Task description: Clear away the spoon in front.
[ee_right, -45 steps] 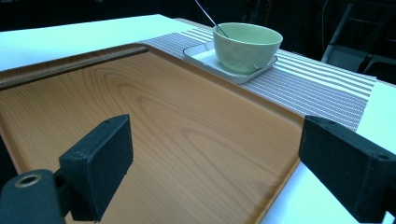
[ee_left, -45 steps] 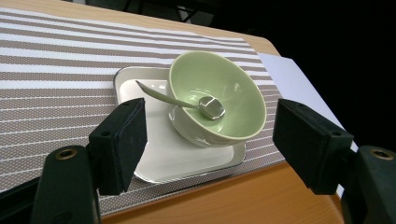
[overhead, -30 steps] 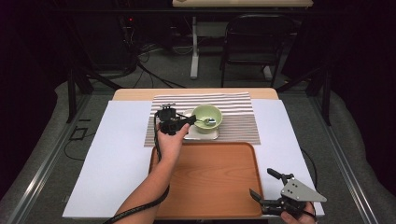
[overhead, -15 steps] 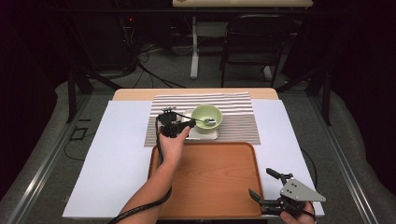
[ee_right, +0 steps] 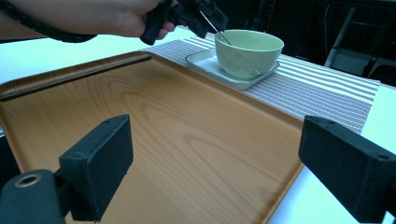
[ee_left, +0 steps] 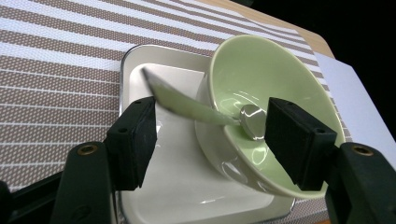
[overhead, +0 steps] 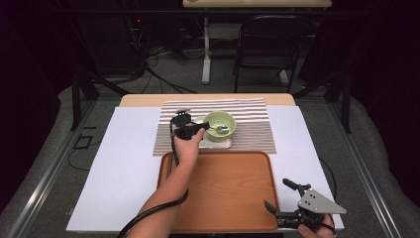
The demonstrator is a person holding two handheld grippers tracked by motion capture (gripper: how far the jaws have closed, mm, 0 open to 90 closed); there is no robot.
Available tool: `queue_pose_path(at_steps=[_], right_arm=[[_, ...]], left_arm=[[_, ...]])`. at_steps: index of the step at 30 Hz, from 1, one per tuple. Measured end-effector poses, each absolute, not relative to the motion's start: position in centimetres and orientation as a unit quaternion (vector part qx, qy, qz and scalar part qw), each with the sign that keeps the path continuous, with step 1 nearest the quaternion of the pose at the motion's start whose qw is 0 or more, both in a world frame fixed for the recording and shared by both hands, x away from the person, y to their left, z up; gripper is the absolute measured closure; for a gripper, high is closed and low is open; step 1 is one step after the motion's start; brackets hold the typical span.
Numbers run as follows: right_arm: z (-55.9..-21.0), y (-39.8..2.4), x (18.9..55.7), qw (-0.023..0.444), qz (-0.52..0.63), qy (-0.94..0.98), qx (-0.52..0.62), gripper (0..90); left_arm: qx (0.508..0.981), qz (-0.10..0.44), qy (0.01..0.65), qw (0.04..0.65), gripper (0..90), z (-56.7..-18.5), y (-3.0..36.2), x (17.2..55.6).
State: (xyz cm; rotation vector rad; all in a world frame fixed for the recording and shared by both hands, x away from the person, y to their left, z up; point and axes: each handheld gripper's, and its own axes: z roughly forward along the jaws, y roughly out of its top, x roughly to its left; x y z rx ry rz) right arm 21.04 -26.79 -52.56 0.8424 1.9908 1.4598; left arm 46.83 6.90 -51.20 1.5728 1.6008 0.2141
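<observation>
A pale green bowl (overhead: pixel 220 124) (ee_left: pixel 280 74) stands on a small white square plate (ee_left: pixel 140 70) on the striped mat (overhead: pixel 247 134). A metal spoon (ee_left: pixel 187 106) rests in the bowl, its handle sticking out over the rim. My left gripper (overhead: pixel 198 128) (ee_left: pixel 210 135) is open at the bowl's left side. Its jaws have just been closing, with the spoon handle between them and neither pad touching it. My right gripper (overhead: pixel 276 193) (ee_right: pixel 219 163) stands open over the front right corner of the wooden tray (overhead: pixel 223 188), with nothing between its jaws.
The wooden tray (ee_right: pixel 187 140) lies in front of the mat with a bare surface. A white sheet (overhead: pixel 129 163) covers the table to both sides. A chair (overhead: pixel 267 44) and table legs stand beyond the far edge.
My left gripper has edged toward the bowl and a little lower, and its jaws stand slightly narrower around the spoon handle. The right gripper has not moved.
</observation>
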Motion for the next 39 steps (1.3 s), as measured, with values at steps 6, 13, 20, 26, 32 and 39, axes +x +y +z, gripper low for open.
queue_pose_path(at_steps=[6, 13, 20, 26, 32, 39], right_arm=[[-52.6, -26.9, 21.1, 0.262, 0.541, 0.735, 0.312, 9.9], [-52.6, -26.8, 21.1, 0.261, 0.541, 0.736, 0.312, 9.9], [-52.6, -26.8, 21.0, 0.261, 0.541, 0.736, 0.311, 9.9], [-52.6, -26.8, 21.1, 0.261, 0.542, 0.736, 0.311, 9.9], [-52.6, -26.9, 21.0, 0.262, 0.542, 0.735, 0.311, 9.9], [-52.6, -26.9, 21.0, 0.262, 0.543, 0.735, 0.311, 9.9]], left_arm=[[0.631, 0.099, 0.635, 0.435, 40.1, -51.7, 6.2, 47.3], [0.633, 0.102, 0.632, 0.437, 43.1, -52.2, 5.9, 47.6], [0.633, 0.091, 0.635, 0.433, 42.9, -52.6, 5.7, 48.0], [0.632, 0.090, 0.639, 0.428, 42.9, -53.0, 5.4, 48.2], [0.632, 0.092, 0.644, 0.422, 43.3, -53.3, 5.3, 48.3], [0.633, 0.101, 0.644, 0.418, 45.8, -53.4, 4.8, 48.3]])
